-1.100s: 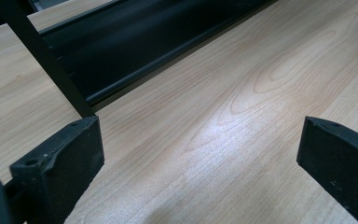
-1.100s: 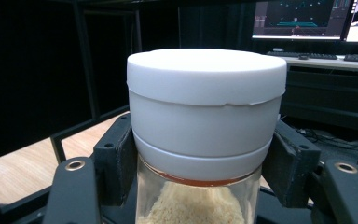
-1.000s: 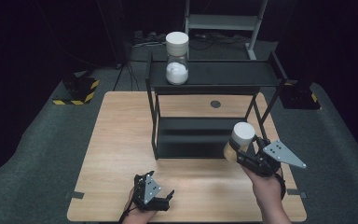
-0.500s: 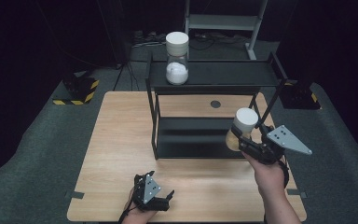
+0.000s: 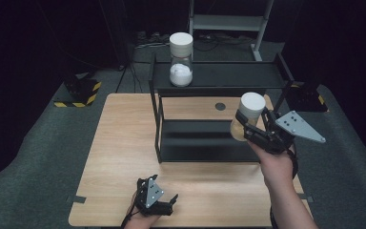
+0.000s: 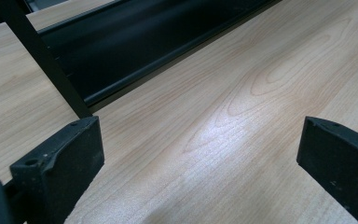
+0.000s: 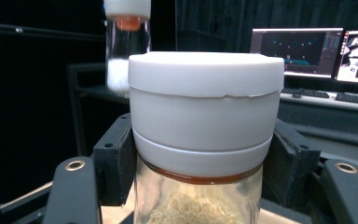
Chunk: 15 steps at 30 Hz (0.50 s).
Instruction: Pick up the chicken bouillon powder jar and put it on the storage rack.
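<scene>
Spanning most of the high view, the wooden tabletop (image 5: 124, 157) is taken as base for a black two-tier rack (image 5: 209, 119), and every place below is given relative to that rack. On its top shelf, toward the left end, a clear jar of white powder (image 5: 181, 59) with a white lid is stood upright. Off the rack's right front corner, above the lower shelf's level and clear of the tabletop, a second jar (image 5: 248, 117) with a white lid and tan granules is held by the right claw (image 5: 250, 126); in the right gripper view the pads are seen clamped on either side of the jar (image 7: 205, 140) just under the lid. Well in front of the rack, low over the tabletop's near edge, the left claw (image 5: 164, 206) is parked; its jaws are seen spread wide with nothing between them.

The step in hand is judged to be the carrying of the tan jar up toward the top shelf. For the next move, the jar's base must be lifted over the shelf's raised rim and set down to the right of the white-powder jar, well apart from it.

The held jar's long axis is kept close to vertical, lid uppermost, with a slight lean.
</scene>
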Motion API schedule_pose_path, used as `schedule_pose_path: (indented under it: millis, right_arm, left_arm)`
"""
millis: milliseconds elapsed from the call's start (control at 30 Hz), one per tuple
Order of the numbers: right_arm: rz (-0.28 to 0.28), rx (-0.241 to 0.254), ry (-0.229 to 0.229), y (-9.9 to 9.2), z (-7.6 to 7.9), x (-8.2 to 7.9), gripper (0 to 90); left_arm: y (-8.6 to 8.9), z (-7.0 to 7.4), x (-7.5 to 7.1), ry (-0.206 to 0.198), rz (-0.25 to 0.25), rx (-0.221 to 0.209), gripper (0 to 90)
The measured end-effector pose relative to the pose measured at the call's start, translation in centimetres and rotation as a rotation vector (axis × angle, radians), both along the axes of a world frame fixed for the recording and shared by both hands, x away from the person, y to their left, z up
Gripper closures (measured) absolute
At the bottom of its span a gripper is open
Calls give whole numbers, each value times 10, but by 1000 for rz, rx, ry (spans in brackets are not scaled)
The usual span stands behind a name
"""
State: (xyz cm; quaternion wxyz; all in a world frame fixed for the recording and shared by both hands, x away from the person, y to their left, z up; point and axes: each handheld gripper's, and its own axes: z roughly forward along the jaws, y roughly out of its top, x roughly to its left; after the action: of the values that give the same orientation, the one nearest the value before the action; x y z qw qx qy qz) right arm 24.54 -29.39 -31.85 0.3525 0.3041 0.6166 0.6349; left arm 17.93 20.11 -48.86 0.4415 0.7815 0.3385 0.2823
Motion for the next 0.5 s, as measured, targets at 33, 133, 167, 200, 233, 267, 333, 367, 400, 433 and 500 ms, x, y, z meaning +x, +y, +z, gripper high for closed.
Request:
schedule_pose_path:
  millis: [33, 133, 167, 200, 233, 267, 333, 367, 400, 433, 500]
  right_arm:
    - [1, -1, -5, 1, 3, 1, 343]
    - [-5, -7, -15, 3, 9, 3, 343]
    - [-10, -9, -19, 5, 15, 5, 343]
    - [-10, -10, -21, 5, 17, 7, 343]
    - [-12, -6, -21, 5, 20, 8, 343]
    - [-15, -3, -22, 6, 22, 9, 343]
    - [-17, 3, -21, 6, 26, 13, 343]
    - [-17, 3, -21, 6, 26, 13, 343]
    - [-21, 12, -15, 7, 31, 16, 343]
    - [-22, 15, -14, 7, 33, 18, 343]
    - [-24, 20, -12, 7, 36, 19, 343]
  left_arm:
    - [0, 0, 0, 0, 0, 0, 9]
    - [0, 0, 0, 0, 0, -1, 9]
    - [0, 0, 0, -1, 0, -1, 9]
    - [0, 0, 0, 0, 0, -2, 9]
    - [0, 0, 0, 0, -1, -2, 9]
    - [0, 0, 0, 0, -1, -2, 9]
    - [1, 0, 0, -1, -3, -3, 9]
    - [1, 0, 0, -1, -3, -3, 9]
    - [1, 0, 0, -1, -3, -4, 9]
    - [1, 0, 0, 0, -3, -3, 9]
    - [1, 0, 0, 0, -3, -3, 9]
